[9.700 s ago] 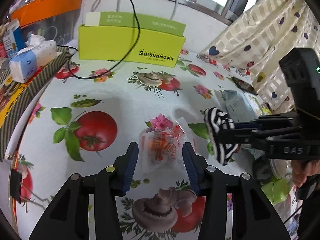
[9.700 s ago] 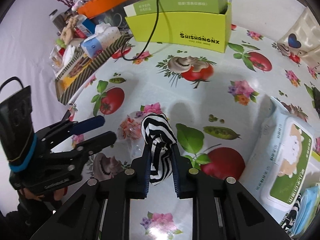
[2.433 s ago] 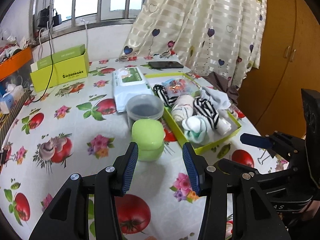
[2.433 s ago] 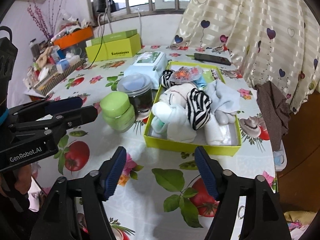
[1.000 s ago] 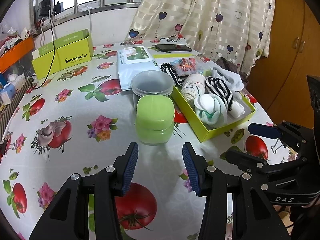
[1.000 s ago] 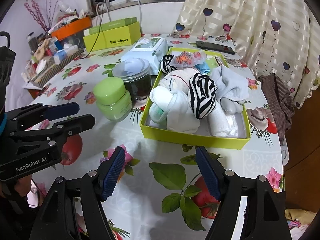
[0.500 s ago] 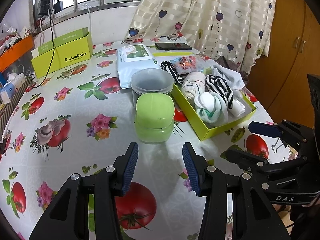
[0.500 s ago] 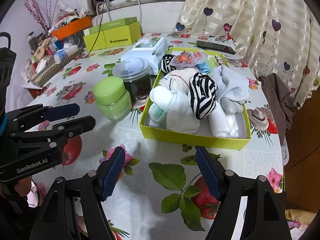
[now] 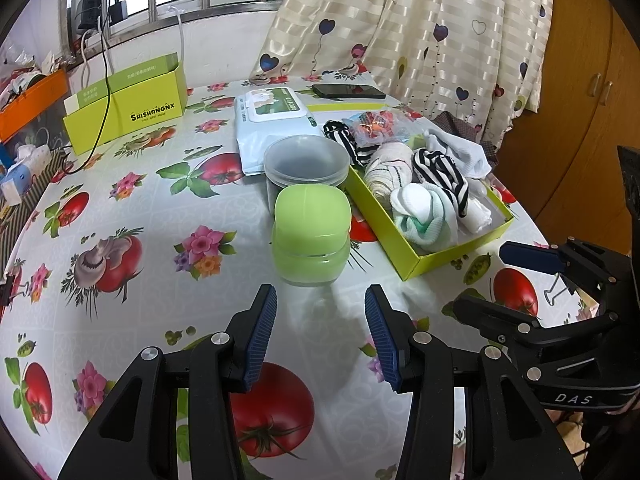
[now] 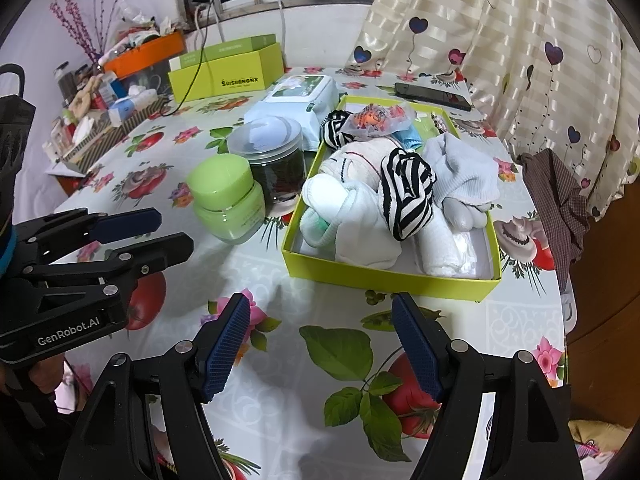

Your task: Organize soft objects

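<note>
both pairs of fingers are spread apart and grasp nothing: the left gripper [image 9: 320, 322] hangs over bare tablecloth [image 9: 160, 208] just short of a green jar [image 9: 311, 232], the right gripper [image 10: 320, 334] just short of the yellow-green tray [image 10: 384, 276]. seen from the other side, the left gripper's body reads "genrobot.ai" and the right's "das". the rolled socks, among them a black-and-white striped pair [image 10: 406, 194], lie piled in the tray. a clear lidded jar [image 10: 270, 148] stands behind the green one. farther back, a lime box [image 9: 132, 108] is printed "shishangnx".
</note>
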`<state>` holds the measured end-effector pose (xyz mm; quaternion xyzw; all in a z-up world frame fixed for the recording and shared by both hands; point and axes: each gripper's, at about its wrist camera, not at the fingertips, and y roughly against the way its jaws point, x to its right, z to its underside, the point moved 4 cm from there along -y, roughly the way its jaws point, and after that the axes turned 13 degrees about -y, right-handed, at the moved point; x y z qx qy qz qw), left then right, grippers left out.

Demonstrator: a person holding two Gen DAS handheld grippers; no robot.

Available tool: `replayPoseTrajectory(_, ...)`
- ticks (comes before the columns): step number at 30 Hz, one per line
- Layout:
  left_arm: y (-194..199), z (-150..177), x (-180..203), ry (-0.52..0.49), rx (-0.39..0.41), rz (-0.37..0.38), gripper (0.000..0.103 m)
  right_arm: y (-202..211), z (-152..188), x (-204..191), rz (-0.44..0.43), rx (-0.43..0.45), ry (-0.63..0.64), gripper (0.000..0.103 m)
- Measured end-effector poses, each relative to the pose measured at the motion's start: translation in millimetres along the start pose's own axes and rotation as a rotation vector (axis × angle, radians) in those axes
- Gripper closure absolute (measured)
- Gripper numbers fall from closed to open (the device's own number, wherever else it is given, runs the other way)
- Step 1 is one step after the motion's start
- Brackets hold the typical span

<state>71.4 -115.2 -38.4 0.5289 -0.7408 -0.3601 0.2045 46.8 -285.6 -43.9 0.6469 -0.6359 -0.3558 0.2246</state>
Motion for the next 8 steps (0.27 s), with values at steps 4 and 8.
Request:
replayPoseTrajectory(4, 0.5, 0.1, 0.8, 0.001, 0.006, 0.001, 0.056, 0.5, -0.2, -0.6, 0.001, -0.001, -0.001, 0.029)
replayPoseTrajectory(8, 0.5, -0.6, 1.3, 0.001, 0.006, 0.004, 0.055, 0.0, -0.2, -0.5, 0.001, 0.0, 0.0, 0.029)
